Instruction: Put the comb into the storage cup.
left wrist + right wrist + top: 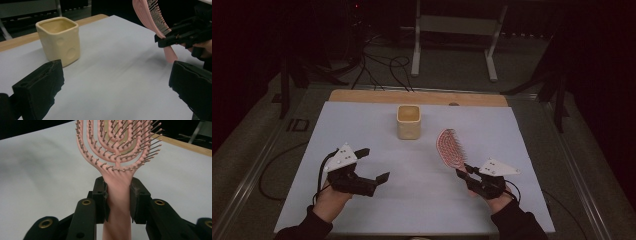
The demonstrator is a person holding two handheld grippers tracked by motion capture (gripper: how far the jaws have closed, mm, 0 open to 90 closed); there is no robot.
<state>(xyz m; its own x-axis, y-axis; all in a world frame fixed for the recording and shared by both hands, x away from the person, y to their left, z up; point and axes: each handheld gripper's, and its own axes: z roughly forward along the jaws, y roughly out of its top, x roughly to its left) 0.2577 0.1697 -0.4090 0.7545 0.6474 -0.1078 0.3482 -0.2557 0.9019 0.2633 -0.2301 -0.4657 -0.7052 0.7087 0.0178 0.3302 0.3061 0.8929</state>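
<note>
A pink vented hairbrush (450, 147) (117, 150) (150, 15) is held off the white table cover, bristle head up and away from the person. My right gripper (464, 171) (117, 195) is shut on its handle just below the head, one pad on each side. A cream square cup (408, 121) (60, 37) stands upright near the table's far middle, to the left of the brush. My left gripper (375, 164) (115, 82) hovers at the near left with its jaws wide open and nothing between them, facing the cup.
The white cover (362, 125) lies over a wooden table whose far edge (417, 97) shows. Beyond it stand a metal frame (454, 35) and loose cables (382, 67) on the floor.
</note>
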